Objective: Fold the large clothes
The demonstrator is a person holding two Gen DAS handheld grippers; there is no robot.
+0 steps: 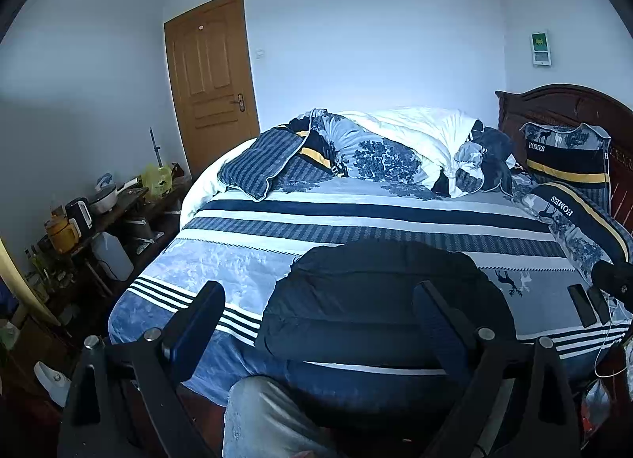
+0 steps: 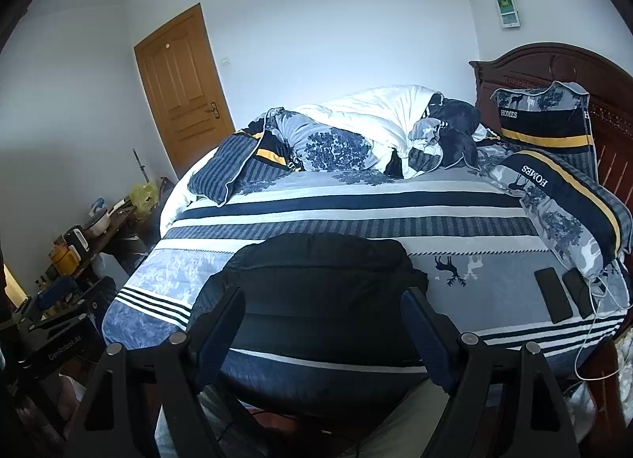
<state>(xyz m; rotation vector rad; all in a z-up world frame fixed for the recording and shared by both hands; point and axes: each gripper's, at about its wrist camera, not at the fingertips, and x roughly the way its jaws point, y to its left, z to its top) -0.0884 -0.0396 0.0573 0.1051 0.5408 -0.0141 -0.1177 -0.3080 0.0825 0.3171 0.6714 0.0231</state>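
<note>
A black padded jacket [image 1: 379, 299] lies folded into a compact bundle on the near part of the bed [image 1: 237, 272]; it also shows in the right wrist view [image 2: 316, 291]. My left gripper [image 1: 320, 319] is open and empty, held back from the bed's near edge, with its fingers framing the jacket. My right gripper [image 2: 322, 323] is open and empty too, above the jacket's near edge. The left gripper [image 2: 55, 323] shows at the left of the right wrist view. Part of the right gripper [image 1: 613, 280] shows at the right edge of the left wrist view.
A rumpled duvet [image 1: 395, 149] and pillows [image 1: 569, 157] lie at the far side and the head of the bed. Two phones [image 2: 554, 295] with a cable lie on the right. A cluttered side table [image 1: 99, 212] stands left. A door [image 1: 209, 82] is behind.
</note>
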